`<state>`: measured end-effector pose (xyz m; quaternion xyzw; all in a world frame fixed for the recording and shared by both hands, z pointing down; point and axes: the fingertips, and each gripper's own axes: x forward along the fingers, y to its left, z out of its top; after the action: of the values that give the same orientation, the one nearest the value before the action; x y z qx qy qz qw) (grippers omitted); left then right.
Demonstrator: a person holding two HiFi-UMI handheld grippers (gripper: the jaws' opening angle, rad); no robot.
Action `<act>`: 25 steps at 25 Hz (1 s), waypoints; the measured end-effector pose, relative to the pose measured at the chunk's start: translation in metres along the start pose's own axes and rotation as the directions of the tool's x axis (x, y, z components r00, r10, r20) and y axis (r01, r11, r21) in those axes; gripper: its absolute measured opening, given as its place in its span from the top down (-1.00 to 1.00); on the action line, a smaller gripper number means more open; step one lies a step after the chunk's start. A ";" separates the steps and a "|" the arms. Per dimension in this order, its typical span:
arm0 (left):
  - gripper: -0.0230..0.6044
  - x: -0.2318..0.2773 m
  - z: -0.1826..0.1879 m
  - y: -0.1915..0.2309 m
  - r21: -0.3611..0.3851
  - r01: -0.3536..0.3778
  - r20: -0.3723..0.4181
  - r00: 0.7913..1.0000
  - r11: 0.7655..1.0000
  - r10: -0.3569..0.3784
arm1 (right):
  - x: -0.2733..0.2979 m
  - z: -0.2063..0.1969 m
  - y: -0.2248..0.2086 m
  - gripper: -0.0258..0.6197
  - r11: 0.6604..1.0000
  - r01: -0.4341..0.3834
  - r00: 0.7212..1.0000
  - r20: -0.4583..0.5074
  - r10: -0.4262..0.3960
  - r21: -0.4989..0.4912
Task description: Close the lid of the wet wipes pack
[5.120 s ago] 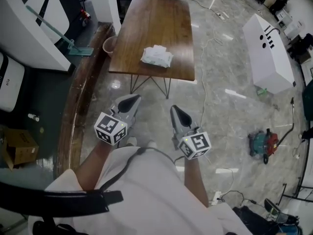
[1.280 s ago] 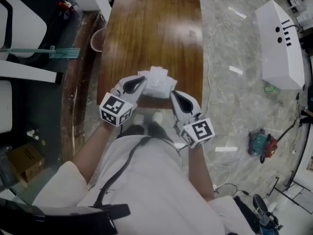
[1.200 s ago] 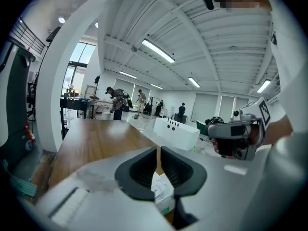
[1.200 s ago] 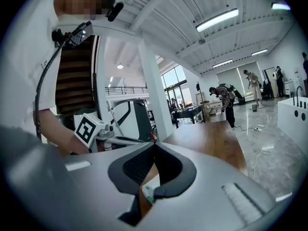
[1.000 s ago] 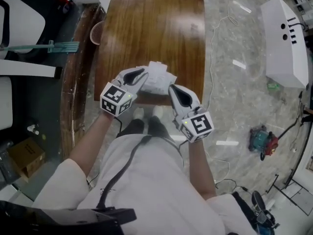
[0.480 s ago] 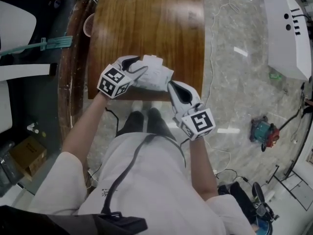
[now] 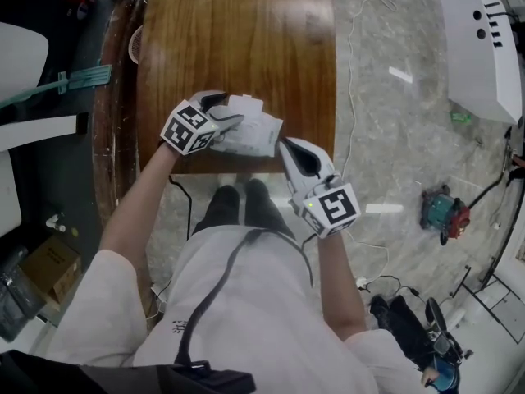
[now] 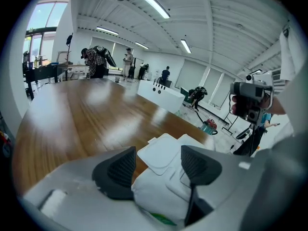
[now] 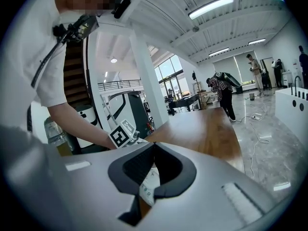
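Observation:
The white wet wipes pack (image 7: 254, 131) lies near the front edge of the wooden table (image 7: 246, 39). In the left gripper view its flap lid (image 8: 161, 150) stands open, lying back beyond the pack body (image 8: 159, 198). My left gripper (image 7: 225, 110) is down over the pack's left end. Its jaws are opening wide, with the pack's end (image 8: 159, 198) between the left gripper's pads (image 8: 118, 170) but not squeezed. My right gripper (image 7: 285, 144) hovers shut just off the pack's right front corner, and a strip of the pack (image 9: 148, 184) shows through the right gripper's (image 9: 152, 146) hollow.
A white cabinet (image 7: 484, 31) and a red and teal machine (image 7: 443, 213) stand on the marble floor to the right, with cables across it. A round bin (image 7: 135, 46) sits by the table's left edge. Several people stand at the room's far end (image 8: 98, 61).
My left gripper has dropped from above onto the pack's left end and its jaws have spread wide. My right gripper has sunk slightly toward the table's front edge.

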<state>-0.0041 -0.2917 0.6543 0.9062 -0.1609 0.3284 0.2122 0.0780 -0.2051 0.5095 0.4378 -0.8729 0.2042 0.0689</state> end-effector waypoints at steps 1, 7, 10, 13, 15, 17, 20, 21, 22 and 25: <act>-0.08 0.003 -0.001 0.001 0.000 0.009 -0.011 1.000 1.000 -0.009 | 0.000 -0.002 -0.003 0.89 1.000 0.003 1.000 -0.002 -0.003 0.004; -0.10 0.015 -0.001 0.008 -0.013 0.064 -0.063 0.996 0.998 -0.065 | -0.001 -0.003 -0.015 0.89 1.000 0.017 1.000 -0.003 -0.017 0.024; -0.10 0.021 -0.002 0.008 -0.020 0.096 -0.095 0.991 0.995 -0.097 | -0.001 -0.002 -0.021 0.89 0.999 0.024 1.000 -0.002 -0.024 0.027; -0.10 0.024 -0.003 0.009 -0.026 0.119 -0.114 0.986 0.993 -0.121 | -0.001 -0.001 -0.026 0.89 0.999 0.030 1.000 -0.002 -0.030 0.032; -0.10 0.025 -0.003 0.008 -0.030 0.132 -0.119 0.984 0.991 -0.134 | -0.001 -0.001 -0.028 0.89 0.999 0.032 0.999 -0.002 -0.032 0.033; -0.09 0.026 -0.002 0.007 -0.037 0.142 -0.119 0.982 0.989 -0.145 | -0.001 -0.001 -0.030 0.89 0.999 0.032 0.999 -0.003 -0.032 0.035; -0.06 0.026 -0.002 0.004 -0.037 0.155 -0.119 0.980 0.987 -0.159 | 0.001 -0.001 -0.031 0.89 0.999 0.031 1.000 -0.001 -0.031 0.037; -0.05 0.026 -0.001 0.003 -0.034 0.158 -0.117 0.980 0.987 -0.161 | 0.001 0.000 -0.031 0.89 0.999 0.030 1.000 -0.001 -0.030 0.037; -0.05 0.025 0.000 0.003 -0.033 0.159 -0.112 0.981 0.987 -0.161 | 0.002 0.000 -0.031 0.89 0.999 0.029 1.000 -0.001 -0.029 0.037; -0.04 0.020 0.006 0.001 -0.025 0.160 -0.095 0.982 0.987 -0.162 | 0.002 0.001 -0.031 0.89 0.999 0.028 1.000 0.002 -0.028 0.036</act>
<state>0.0131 -0.2987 0.6643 0.8975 -0.0794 0.3522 0.2533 0.1016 -0.2233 0.5189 0.4513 -0.8630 0.2184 0.0628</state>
